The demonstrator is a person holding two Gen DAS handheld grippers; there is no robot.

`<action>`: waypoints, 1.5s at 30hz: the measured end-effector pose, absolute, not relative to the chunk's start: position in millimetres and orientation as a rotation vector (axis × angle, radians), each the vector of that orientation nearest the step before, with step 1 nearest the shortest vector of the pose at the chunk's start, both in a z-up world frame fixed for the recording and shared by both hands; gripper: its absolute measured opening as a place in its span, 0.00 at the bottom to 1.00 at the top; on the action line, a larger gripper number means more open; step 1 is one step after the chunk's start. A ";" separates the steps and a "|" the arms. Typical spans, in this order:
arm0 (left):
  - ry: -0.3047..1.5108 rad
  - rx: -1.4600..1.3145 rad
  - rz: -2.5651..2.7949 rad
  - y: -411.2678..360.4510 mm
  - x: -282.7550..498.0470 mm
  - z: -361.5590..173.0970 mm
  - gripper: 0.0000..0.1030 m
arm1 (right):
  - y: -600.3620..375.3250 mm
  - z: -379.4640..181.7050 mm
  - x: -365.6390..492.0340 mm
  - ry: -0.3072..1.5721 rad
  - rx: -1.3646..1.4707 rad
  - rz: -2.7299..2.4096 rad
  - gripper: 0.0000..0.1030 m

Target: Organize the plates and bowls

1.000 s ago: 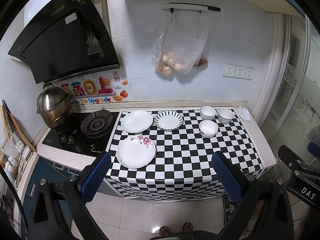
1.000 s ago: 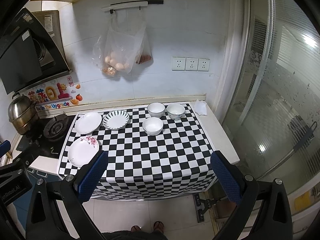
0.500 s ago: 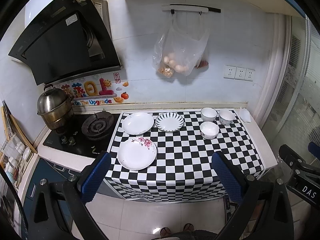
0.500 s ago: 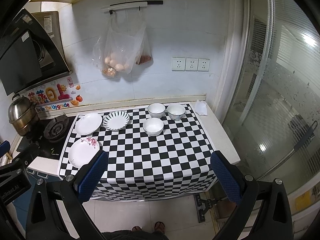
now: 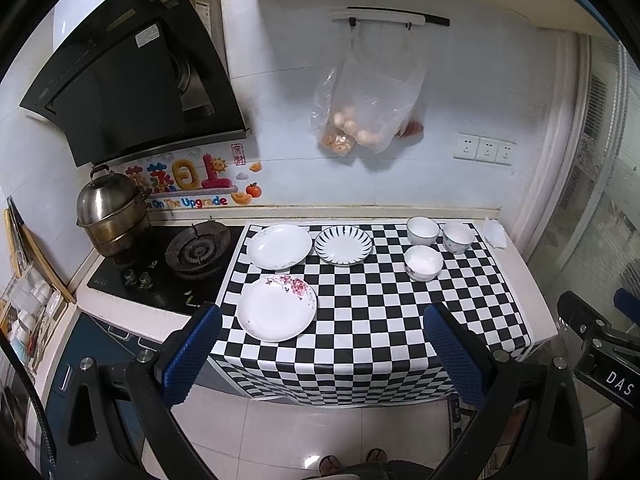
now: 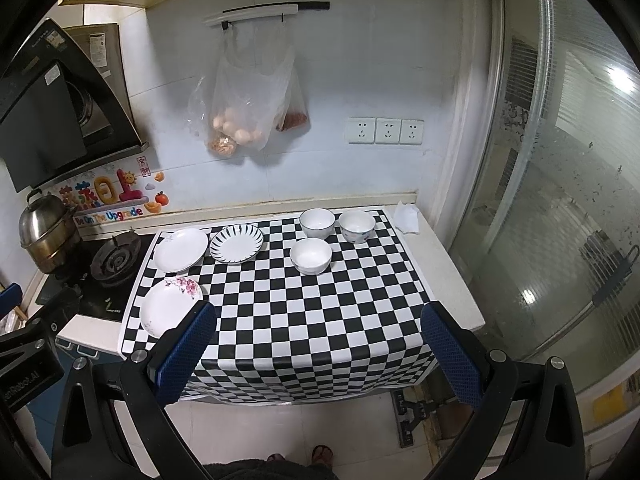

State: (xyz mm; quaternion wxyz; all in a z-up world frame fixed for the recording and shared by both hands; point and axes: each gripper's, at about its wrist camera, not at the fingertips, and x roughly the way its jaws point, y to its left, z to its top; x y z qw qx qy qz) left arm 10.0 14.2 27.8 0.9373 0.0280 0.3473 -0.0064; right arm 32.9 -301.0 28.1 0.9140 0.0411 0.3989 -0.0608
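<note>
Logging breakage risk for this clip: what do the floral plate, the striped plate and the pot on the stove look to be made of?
Floral plate: probably glazed ceramic, going by its glossy white surface and printed pink flowers. Striped plate: likely the same, white glaze with dark radial strokes; melamine can't be ruled out. Pot: polished metal, probably stainless steel, with mirror-like reflections on its domed lid.

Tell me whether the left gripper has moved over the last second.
Yes, slightly. In the left wrist view the floral plate and the checkered cloth sit a little lower than before, so the open left gripper has tilted or risen slightly.
</note>
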 end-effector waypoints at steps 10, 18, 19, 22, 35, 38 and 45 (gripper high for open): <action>0.810 0.013 0.185 47.6 88.0 -22.5 1.00 | -303.1 -36.3 107.1 0.844 0.182 0.089 1.00; 1.003 -0.071 0.339 125.1 155.8 -117.1 1.00 | -243.9 -158.9 211.3 1.060 0.142 0.346 1.00; 1.036 -0.083 0.343 135.6 165.5 -131.5 1.00 | -233.7 -175.2 221.6 1.089 0.144 0.370 1.00; 1.121 -0.097 0.344 161.0 193.5 -173.6 1.00 | -201.8 -230.1 261.6 1.188 0.168 0.426 1.00; 1.416 -0.181 0.180 248.4 321.9 -325.7 0.98 | -85.4 -393.3 390.3 1.470 0.203 0.430 0.99; 1.472 -0.174 0.131 254.0 340.9 -349.3 0.94 | -69.9 -419.5 405.7 1.542 0.223 0.412 0.98; 1.536 -0.118 0.047 248.7 357.2 -374.8 0.89 | -49.7 -455.5 422.7 1.646 0.244 0.387 0.87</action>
